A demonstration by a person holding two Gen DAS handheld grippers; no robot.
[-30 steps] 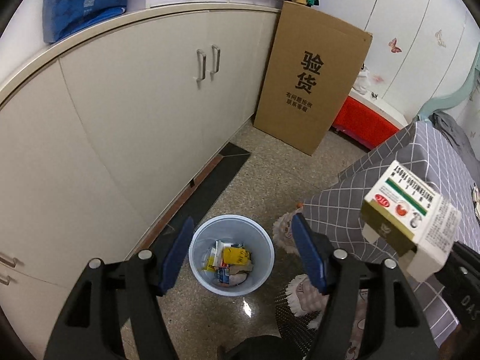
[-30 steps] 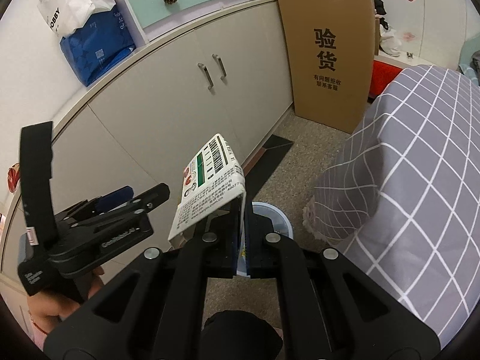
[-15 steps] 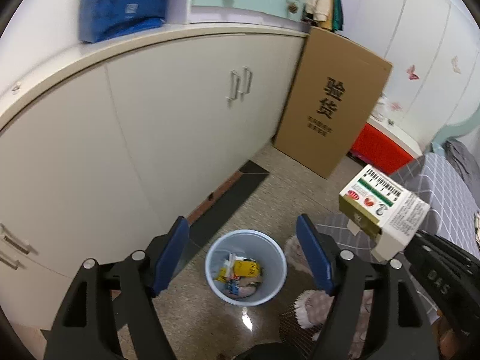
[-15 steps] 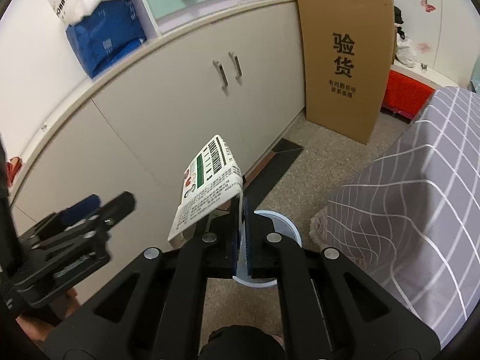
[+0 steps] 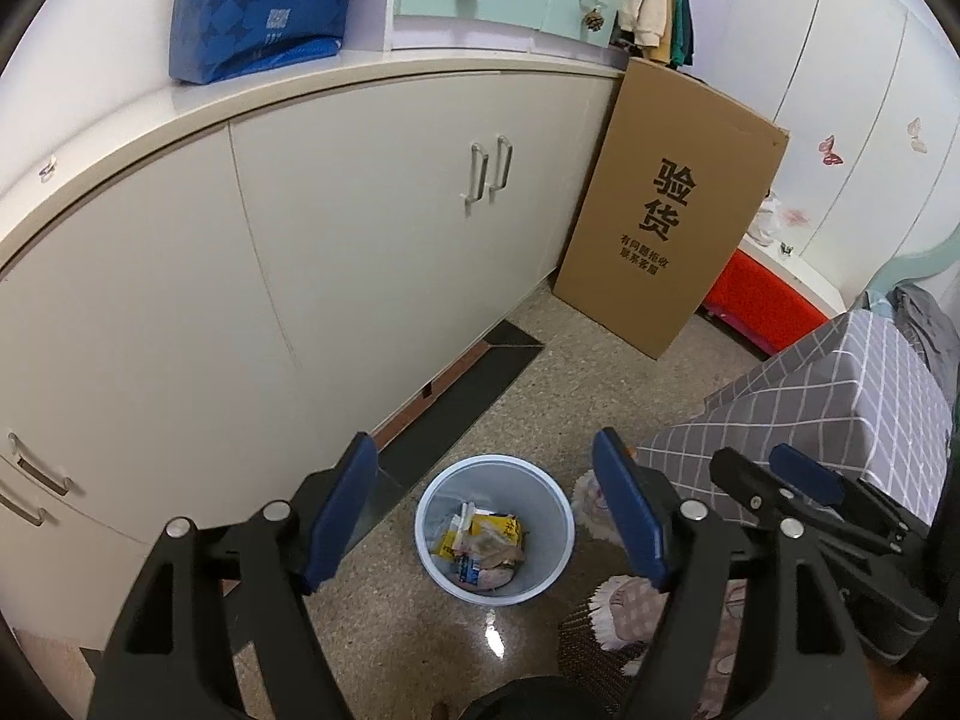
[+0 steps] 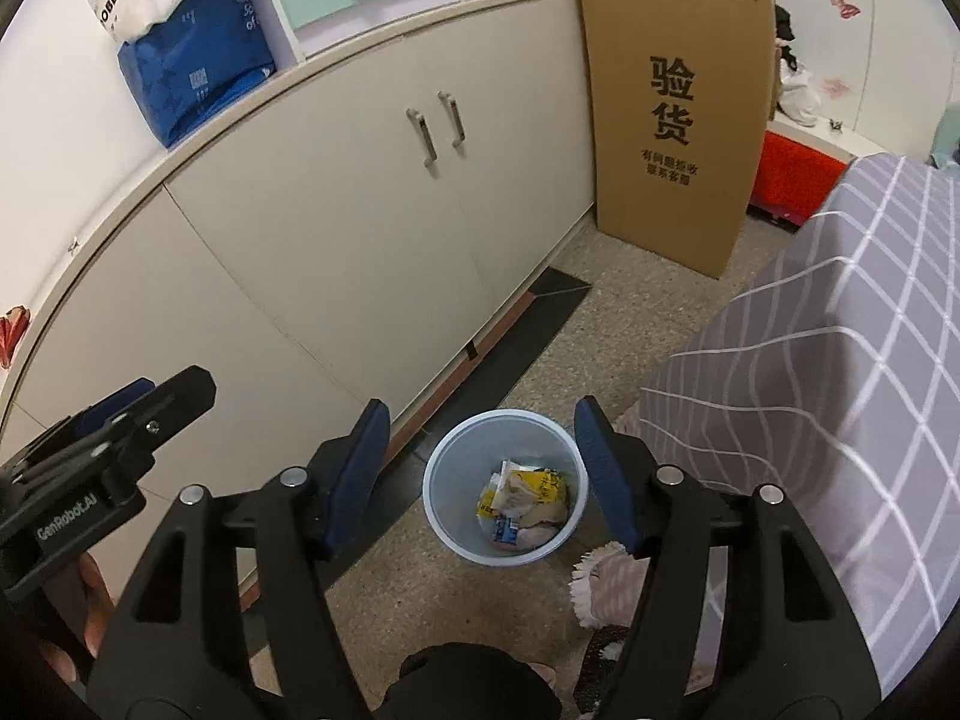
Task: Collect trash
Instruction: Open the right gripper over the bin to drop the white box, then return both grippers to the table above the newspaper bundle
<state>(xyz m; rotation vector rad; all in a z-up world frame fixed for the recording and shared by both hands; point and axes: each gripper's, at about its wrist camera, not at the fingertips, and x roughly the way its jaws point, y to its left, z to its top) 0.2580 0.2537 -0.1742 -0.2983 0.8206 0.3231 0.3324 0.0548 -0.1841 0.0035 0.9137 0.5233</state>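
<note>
- Two grippers are in view, one in each of the person's hands, both tilted down toward the floor.
- One left gripper (image 5: 489,519): its blue pads stand wide apart with nothing between them; in the right wrist view it shows at the far left edge (image 6: 150,399), and part of a hand (image 6: 90,612) shows under it.
- One white cabinet run (image 5: 300,276) fills the left side, with two bar handles (image 5: 489,171) side by side on its middle doors.
- One blue package (image 5: 258,6) lies on the cabinet top.
- One pale blue bin (image 5: 495,531) stands upright on the speckled floor, its round mouth facing up, between the cabinet base and the checked cloth. In both wrist views it sits framed between the pads, well below them.
- Several pieces of trash (image 5: 486,546) lie heaped in the bin: yellow, white and beige wrappers; I cannot count them exactly, nor tell which way any one points.
- One right gripper (image 6: 483,474): its jaws have just been opening, and now they gape with nothing held between the blue pads; the bin (image 6: 504,486) shows through the gap.
- One tall cardboard box (image 6: 675,114) leans upright against the cabinet end, long axis vertical, black characters on its face.
- One red box (image 6: 792,177) sits behind it.
- One grey checked cloth (image 6: 840,360) drapes over furniture on the right.
</note>
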